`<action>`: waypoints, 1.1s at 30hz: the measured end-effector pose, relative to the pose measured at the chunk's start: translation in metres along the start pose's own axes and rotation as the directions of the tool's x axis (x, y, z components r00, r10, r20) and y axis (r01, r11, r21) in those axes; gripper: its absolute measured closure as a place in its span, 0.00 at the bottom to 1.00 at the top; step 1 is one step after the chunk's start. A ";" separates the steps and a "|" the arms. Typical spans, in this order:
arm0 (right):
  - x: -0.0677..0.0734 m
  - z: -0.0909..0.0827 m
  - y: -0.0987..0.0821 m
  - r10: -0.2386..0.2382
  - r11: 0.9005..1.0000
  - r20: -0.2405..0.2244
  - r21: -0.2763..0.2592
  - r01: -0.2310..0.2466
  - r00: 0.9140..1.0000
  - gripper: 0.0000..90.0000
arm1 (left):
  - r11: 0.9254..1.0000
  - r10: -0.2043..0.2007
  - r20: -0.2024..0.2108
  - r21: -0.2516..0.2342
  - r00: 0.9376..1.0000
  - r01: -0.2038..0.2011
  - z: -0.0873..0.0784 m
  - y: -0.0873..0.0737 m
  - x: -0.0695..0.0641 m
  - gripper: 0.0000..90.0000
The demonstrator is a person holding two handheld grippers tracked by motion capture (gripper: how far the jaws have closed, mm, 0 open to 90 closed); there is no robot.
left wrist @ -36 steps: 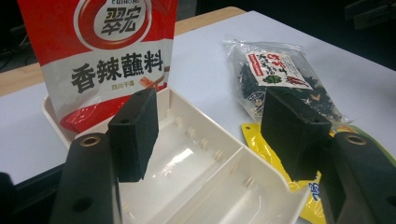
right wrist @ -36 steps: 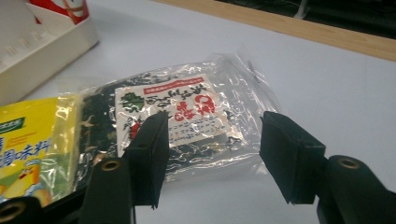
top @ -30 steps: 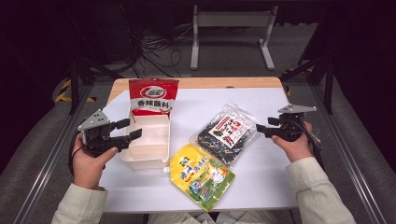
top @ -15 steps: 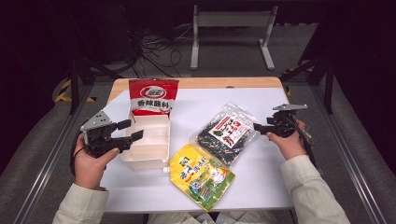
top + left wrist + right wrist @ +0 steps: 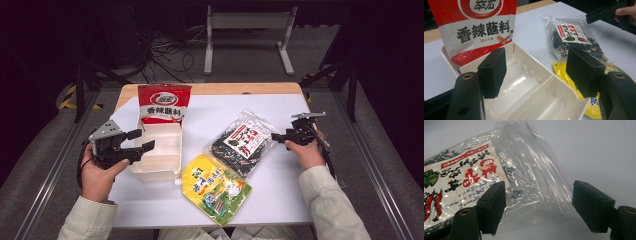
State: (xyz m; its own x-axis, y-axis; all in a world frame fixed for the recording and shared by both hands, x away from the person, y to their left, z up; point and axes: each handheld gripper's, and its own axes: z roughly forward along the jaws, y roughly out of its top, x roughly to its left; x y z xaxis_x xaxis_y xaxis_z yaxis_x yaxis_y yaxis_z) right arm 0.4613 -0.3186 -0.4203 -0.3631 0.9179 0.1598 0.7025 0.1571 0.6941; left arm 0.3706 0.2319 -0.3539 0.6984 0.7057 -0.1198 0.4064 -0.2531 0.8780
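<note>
Straddling the clear bag (image 5: pixel 524 170) edge, right gripper (image 5: pixel 276 136) fingers (image 5: pixel 491 205) apart

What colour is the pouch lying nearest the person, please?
The pouch is yellow, clearest in the high view.

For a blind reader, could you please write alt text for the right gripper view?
A clear bag of dark dried food with a white label lies on a white table. The right tool is open, its two black jaws on either side of the bag's empty clear corner, not pressing it.
</note>
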 end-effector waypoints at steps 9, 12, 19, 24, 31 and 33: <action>-0.006 0.011 -0.001 0.027 1.000 0.023 0.013 -0.027 0.999 0.24 | 1.000 0.001 0.005 0.004 1.000 -0.001 0.001 0.000 -0.001 0.38; -0.007 0.014 -0.002 0.036 0.999 0.028 0.010 -0.036 0.999 0.20 | 1.000 0.007 0.004 0.006 1.000 -0.007 0.002 0.000 -0.001 0.38; -0.008 0.021 -0.004 0.032 0.999 0.046 0.040 -0.034 0.998 0.15 | 1.000 0.003 0.012 0.011 1.000 -0.003 0.003 -0.001 -0.001 0.38; -0.007 0.025 -0.005 0.026 0.998 0.042 0.050 -0.028 0.999 0.16 | 1.000 0.002 0.020 0.016 1.000 -0.002 0.004 -0.001 -0.001 0.38; -0.003 0.025 -0.007 0.007 0.999 0.053 0.049 -0.010 0.999 0.24 | 1.000 0.000 0.030 0.020 1.000 -0.001 0.005 0.000 -0.003 0.39; -0.001 0.026 -0.008 -0.001 0.999 0.057 0.044 -0.001 0.998 0.27 | 1.000 0.000 0.031 0.018 1.000 -0.001 0.005 0.000 -0.004 0.39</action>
State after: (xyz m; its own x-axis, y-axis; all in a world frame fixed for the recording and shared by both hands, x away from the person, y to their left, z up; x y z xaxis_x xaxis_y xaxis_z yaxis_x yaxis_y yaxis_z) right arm 0.4719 -0.3112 -0.4438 -0.3286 0.9370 0.1185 0.7290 0.1719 0.6626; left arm 0.3711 0.2258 -0.3557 0.7161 0.6851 -0.1339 0.4166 -0.2655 0.8694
